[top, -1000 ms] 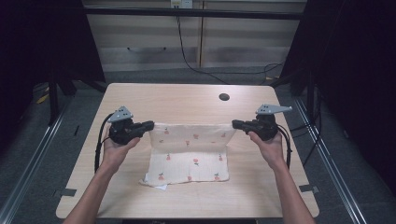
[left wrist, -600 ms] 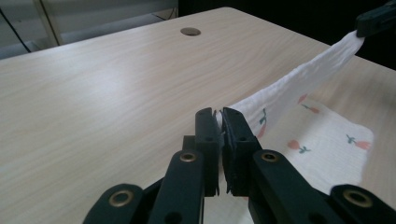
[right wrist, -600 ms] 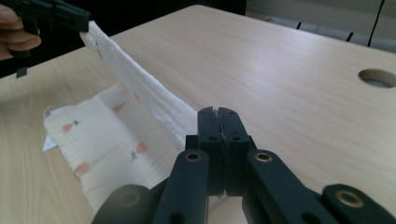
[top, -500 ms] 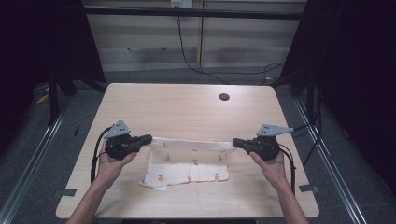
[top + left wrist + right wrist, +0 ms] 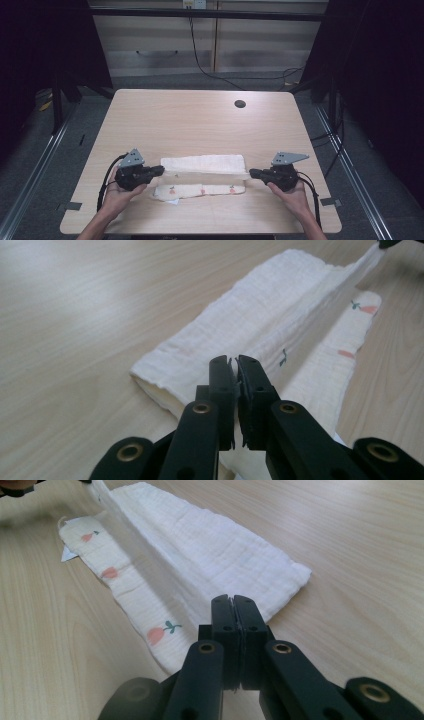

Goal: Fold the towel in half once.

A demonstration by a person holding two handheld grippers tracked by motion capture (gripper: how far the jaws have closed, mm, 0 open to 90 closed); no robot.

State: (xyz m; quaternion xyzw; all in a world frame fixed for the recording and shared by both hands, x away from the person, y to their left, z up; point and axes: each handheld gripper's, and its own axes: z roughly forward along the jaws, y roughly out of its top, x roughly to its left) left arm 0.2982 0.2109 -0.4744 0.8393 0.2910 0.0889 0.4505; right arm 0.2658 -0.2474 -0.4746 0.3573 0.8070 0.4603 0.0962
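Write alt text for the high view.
A white muslin cloth printed with small red fruit lies half folded on a light wooden table, each end pinched by a shut black gripper, left and right.

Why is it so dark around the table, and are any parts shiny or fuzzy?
High view: the light falls on the table, and the room at both sides stays black. Left gripper view: a pale shine spreads over the wood at upper left, and the far end of the cloth looks soft. Right gripper view: the cloth near the jaws is sharp, its far end slightly blurred.
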